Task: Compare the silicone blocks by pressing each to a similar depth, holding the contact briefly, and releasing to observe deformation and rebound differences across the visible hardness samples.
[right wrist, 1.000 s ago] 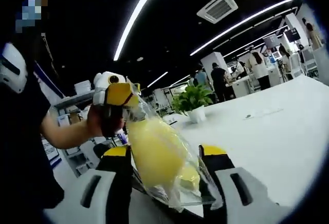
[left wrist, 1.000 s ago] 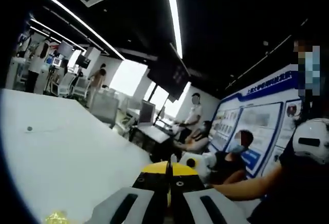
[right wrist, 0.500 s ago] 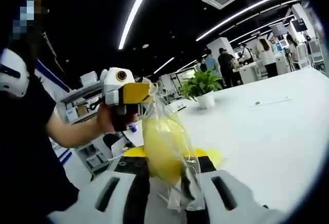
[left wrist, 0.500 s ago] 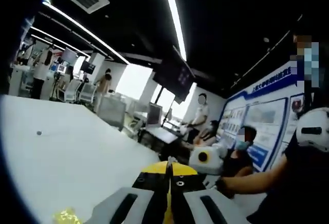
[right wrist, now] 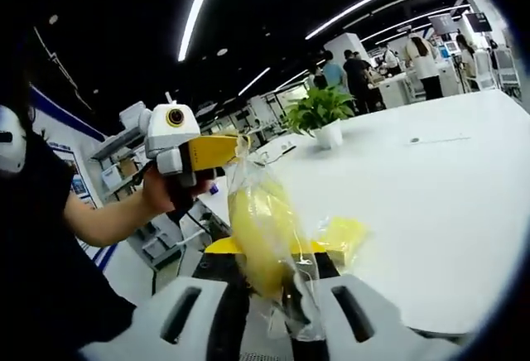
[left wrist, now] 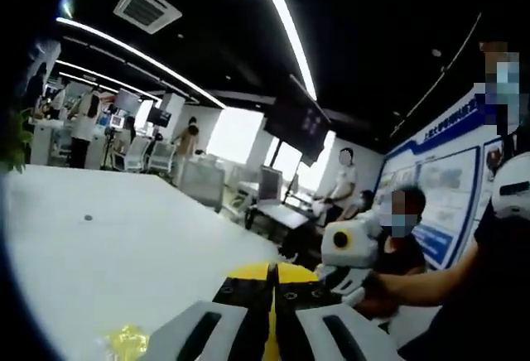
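Bag (right wrist: pixel 263 237) w/ yellow silicone block hangs above counter (right wrist: pixel 431 187), top pinched by left hand-held gripper (right wrist: pixel 234 147), bottom clamped by right hand-held gripper (right wrist: pixel 273 295). Squeeze gently, hold briefly, release slowly; avoid tearing film.

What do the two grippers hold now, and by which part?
Both hold one clear bag with a yellow block inside. The left gripper pinches its top edge; the right gripper is shut on its lower end.

White surface (right wrist: pixel 431 204): potted plant (right wrist: pixel 319 117) at far edge, small yellow piece (right wrist: pixel 344 233) nr the jaws, tiny dark speck (left wrist: pixel 88 217) in left gripper view.
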`<action>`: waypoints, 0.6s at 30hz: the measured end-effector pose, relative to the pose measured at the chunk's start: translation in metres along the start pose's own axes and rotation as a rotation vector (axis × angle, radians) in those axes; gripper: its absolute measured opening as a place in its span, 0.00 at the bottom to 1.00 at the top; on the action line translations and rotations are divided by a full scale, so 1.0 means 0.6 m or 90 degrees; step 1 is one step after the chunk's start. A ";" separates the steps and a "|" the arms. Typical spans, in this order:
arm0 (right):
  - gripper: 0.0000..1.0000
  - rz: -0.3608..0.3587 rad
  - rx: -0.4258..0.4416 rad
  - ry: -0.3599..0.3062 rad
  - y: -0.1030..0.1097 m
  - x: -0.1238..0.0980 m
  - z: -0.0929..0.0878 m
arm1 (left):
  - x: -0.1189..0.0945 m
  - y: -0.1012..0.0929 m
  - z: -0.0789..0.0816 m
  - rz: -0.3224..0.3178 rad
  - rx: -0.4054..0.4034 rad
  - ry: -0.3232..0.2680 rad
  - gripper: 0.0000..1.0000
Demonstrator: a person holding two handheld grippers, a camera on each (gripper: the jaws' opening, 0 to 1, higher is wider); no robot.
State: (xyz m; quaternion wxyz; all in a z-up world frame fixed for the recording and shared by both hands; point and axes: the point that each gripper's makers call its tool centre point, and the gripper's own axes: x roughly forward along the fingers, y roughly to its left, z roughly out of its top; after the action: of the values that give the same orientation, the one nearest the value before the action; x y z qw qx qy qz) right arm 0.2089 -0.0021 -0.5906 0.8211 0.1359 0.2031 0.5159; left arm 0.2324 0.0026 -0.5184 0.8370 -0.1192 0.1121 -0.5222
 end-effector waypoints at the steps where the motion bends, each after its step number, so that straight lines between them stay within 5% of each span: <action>1: 0.09 0.000 0.001 0.001 0.001 0.002 0.001 | -0.003 0.000 0.001 0.002 0.001 -0.001 0.00; 10: 0.07 0.011 -0.005 0.012 0.013 0.007 0.010 | -0.023 0.002 0.011 0.006 -0.043 -0.040 0.00; 18: 0.07 0.019 -0.008 0.026 0.016 0.006 0.009 | -0.025 0.000 0.014 0.026 0.012 -0.047 0.00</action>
State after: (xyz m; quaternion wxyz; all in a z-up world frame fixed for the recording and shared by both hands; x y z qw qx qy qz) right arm 0.2051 0.0054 -0.5824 0.8098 0.1231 0.2140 0.5322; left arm 0.2286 0.0167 -0.5094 0.8522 -0.1278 0.0786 -0.5013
